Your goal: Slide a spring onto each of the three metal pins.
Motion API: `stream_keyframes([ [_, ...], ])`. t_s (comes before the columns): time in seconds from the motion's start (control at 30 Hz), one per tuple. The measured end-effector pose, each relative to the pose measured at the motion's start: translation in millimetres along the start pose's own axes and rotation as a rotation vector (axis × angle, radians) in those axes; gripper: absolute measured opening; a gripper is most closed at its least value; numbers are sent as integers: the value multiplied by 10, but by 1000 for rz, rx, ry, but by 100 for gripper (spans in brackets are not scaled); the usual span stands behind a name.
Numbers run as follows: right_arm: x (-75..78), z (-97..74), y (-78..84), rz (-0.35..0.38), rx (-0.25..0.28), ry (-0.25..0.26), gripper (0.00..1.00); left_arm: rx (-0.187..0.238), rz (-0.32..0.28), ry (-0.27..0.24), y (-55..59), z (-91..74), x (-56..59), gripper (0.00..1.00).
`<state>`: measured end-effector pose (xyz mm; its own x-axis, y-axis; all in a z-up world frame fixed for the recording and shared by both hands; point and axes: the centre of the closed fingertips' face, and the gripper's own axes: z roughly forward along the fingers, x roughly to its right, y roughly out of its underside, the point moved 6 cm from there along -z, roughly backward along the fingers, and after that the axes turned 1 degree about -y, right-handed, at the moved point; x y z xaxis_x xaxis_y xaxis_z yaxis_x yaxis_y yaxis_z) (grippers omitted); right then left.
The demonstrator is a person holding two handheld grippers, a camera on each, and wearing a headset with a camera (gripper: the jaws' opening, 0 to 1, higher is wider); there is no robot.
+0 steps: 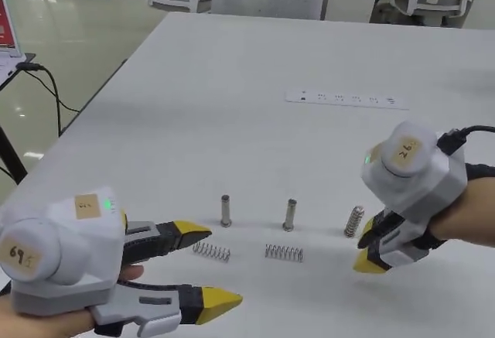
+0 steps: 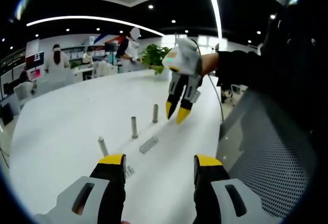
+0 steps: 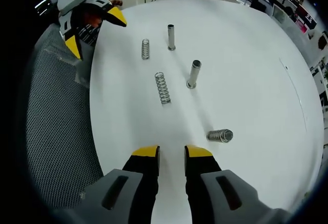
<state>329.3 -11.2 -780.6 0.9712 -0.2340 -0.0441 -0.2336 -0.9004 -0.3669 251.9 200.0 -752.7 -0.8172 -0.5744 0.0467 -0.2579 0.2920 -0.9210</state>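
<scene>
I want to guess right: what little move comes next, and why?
Probably the left gripper, jaws open, should drop onto the nearest spring and shut: it lies loose beside those jaws, in front of a bare pin.

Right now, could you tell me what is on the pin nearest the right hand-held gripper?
A spring is slid over it. Its coils cover the shaft, so I cannot see the metal underneath.

Left pin (image 1: 226, 210) and middle pin (image 1: 290, 214) stand bare; left spring (image 1: 211, 250), middle spring (image 1: 284, 253) lie flat; right spring (image 1: 355, 221) stands upright.
</scene>
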Motion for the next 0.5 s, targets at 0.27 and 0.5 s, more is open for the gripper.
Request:
stream_keyframes([
  [0.27, -110, 57, -259, -41, 69, -30, 16, -4, 6, 5, -9, -4, 12, 48],
  [0.5, -102, 219, -412, -82, 71, -41, 16, -9, 9, 5, -10, -4, 14, 47],
])
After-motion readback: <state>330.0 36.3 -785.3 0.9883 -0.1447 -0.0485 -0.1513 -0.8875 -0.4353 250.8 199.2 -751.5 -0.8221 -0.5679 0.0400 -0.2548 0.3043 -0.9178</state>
